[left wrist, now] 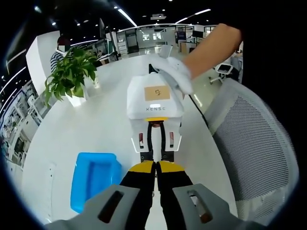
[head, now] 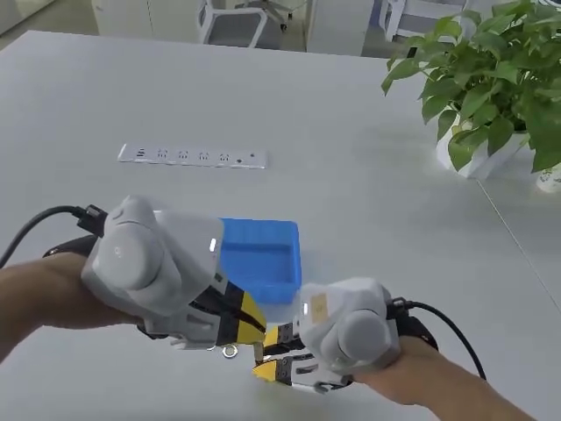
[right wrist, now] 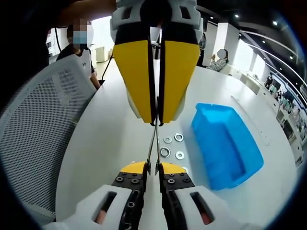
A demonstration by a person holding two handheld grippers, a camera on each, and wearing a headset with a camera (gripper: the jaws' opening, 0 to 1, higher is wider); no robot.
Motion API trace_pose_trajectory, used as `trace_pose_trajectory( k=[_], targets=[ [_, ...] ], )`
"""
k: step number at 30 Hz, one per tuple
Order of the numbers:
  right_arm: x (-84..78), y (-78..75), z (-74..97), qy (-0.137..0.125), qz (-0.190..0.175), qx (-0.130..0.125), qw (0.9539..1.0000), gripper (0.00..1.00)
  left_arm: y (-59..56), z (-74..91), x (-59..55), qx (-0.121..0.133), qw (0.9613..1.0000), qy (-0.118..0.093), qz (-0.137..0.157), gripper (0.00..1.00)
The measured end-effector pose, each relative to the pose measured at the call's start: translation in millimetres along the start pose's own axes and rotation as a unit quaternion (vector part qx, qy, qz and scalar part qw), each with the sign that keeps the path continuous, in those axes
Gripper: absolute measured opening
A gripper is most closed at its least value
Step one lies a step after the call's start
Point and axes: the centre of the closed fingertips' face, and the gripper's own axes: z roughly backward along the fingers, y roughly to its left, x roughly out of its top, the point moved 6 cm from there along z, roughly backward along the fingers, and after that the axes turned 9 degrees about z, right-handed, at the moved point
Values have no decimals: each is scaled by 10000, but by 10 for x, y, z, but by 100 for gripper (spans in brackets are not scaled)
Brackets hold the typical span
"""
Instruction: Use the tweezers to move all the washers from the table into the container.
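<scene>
- Between the two facing grippers, the tweezers [right wrist: 154, 143] run jaw to jaw. Their long axis lies along both grippers' lines.
- The right gripper [right wrist: 153, 168] has its jaws drawn narrow and pinches the near end of the tweezers.
- The left gripper [right wrist: 157, 120] meets it head-on. Its yellow jaws are almost closed, with the far end of the tweezers in the slit.
- Four washers [right wrist: 165, 152] lie flat on the table [right wrist: 105, 143], just beside the tweezers on the container's side and about equally near either gripper.
- The blue container [right wrist: 249, 158] stands beyond the washers, open side up, with nothing between them and it.
- A handover looks likely; my guess is that the tips must next swing sideways and down to the washers.
- A mesh chair [right wrist: 38, 124] lies on the other side, and a power strip [head: 191, 157] and a plant [head: 491, 79] stand well apart.
</scene>
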Motion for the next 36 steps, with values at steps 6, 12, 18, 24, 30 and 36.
trace_pose_trajectory(
  k=[6,12,18,24,30,36],
  targets=[
    [-5,-59,2,-8,-15,-52,10000,12,63,10,11,15,10000,10,-29,6],
    [-37,-94,-5,-1,-66,-70,10000,12,113,-12,10,-1,10000,27,-40,6],
    [-70,-106,-21,18,-83,-60,9999,12,104,-36,26,-25,10000,50,-55,6],
    [-87,-119,-35,34,-93,-45,9999,12,122,-37,47,-37,10000,34,-21,6],
    [-101,-103,-44,124,-58,-36,9999,15,145,-34,54,-60,10000,47,-13,6],
    [-104,-80,-36,186,23,-56,9998,18,168,-35,22,-169,9998,84,-57,6]
  ],
)
